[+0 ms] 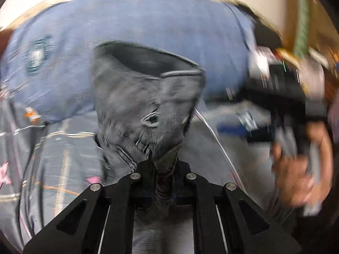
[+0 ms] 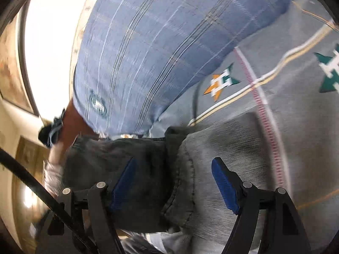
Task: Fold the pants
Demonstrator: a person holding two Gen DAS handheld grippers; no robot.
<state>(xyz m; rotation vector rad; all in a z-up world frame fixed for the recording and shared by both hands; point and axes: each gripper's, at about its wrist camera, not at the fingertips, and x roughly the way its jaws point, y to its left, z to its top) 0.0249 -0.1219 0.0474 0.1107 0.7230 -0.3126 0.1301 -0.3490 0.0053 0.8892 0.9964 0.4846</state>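
Note:
The grey pants point(image 1: 146, 97) hang bunched in front of my left gripper point(image 1: 164, 165), which is shut on their waistband near a buttonhole. The fabric is lifted above the bed. In the right wrist view the pants point(image 2: 190, 169) lie folded on the grey patterned bedspread point(image 2: 286, 89), with a dark inner side and a lighter ribbed side. My right gripper point(image 2: 173, 167) is open, its blue pads point(image 2: 224, 182) on either side of the stitched edge, not touching it. The right gripper and the hand holding it also show blurred in the left wrist view point(image 1: 296, 127).
A blue checked pillow point(image 1: 137, 27) lies behind the pants, also seen in the right wrist view point(image 2: 148, 42). The bedspread point(image 1: 53, 148) spreads left and right. A bright window and framed picture point(image 2: 14, 74) are at the left. Clutter point(image 1: 296, 63) sits at the far right.

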